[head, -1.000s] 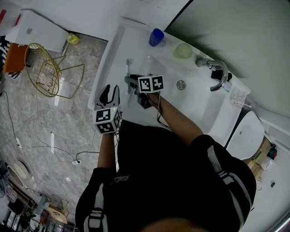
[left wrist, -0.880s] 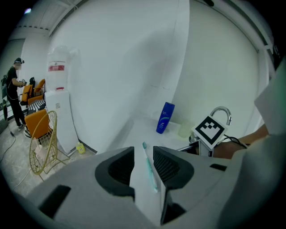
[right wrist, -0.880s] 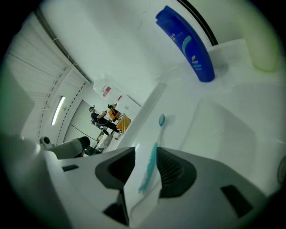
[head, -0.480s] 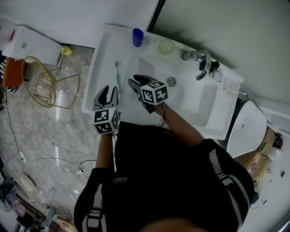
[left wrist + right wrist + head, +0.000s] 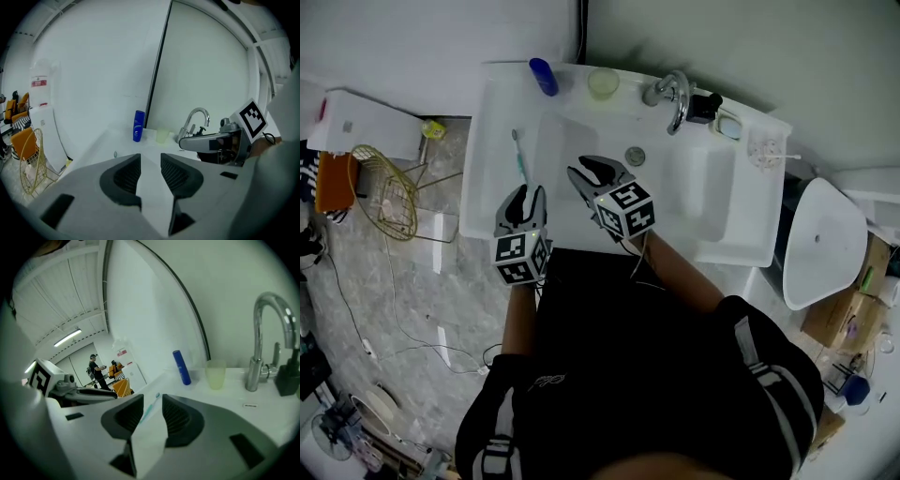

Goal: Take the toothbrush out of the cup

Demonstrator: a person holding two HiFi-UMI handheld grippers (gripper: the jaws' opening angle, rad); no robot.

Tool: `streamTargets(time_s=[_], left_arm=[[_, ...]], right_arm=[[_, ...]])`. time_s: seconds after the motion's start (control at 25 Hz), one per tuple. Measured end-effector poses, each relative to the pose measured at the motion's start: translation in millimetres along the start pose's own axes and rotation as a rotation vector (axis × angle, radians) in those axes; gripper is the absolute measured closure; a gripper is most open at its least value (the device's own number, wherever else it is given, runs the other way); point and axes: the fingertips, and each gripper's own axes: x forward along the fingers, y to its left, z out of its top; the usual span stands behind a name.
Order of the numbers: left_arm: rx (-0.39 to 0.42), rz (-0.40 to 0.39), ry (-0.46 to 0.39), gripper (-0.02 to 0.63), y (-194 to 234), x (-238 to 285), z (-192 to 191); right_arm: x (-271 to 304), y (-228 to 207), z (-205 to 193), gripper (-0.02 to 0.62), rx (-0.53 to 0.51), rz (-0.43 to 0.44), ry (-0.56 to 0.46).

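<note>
The toothbrush, pale teal, lies flat on the left ledge of the white sink, outside the cup. The pale yellow cup stands upright at the back ledge with nothing in it that I can see. My right gripper hovers over the basin, right of the brush. Its jaws have just been closing a little but still stand apart with nothing between them. In the right gripper view the toothbrush shows far off through the gap of that gripper. My left gripper is near the front edge, open and holding nothing.
A blue bottle stands left of the cup, and the chrome faucet to its right. A small clear holder sits at the sink's right corner. On the floor to the left is a gold wire basket. A white toilet is at right.
My right gripper has drawn away from the toothbrush, rising and shifting right over the basin. The left gripper has risen slightly. The toothbrush stays lying on the ledge.
</note>
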Motion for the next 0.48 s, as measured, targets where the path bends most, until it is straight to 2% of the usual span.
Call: streamTargets(time_s=[0.28, 0.48], left_arm=[[0.057, -0.092, 0.01, 0.465, -40.8, 3.0, -3.1], [0.131, -0.265, 0.026, 0.465, -84.5, 25.0, 3.4]], right_arm=[[-58.3, -19.0, -13.5, 0.47, 0.004, -0.115, -0.055], [-99.5, -42.0, -21.7, 0.472, 0.053, -0.268, -0.103]])
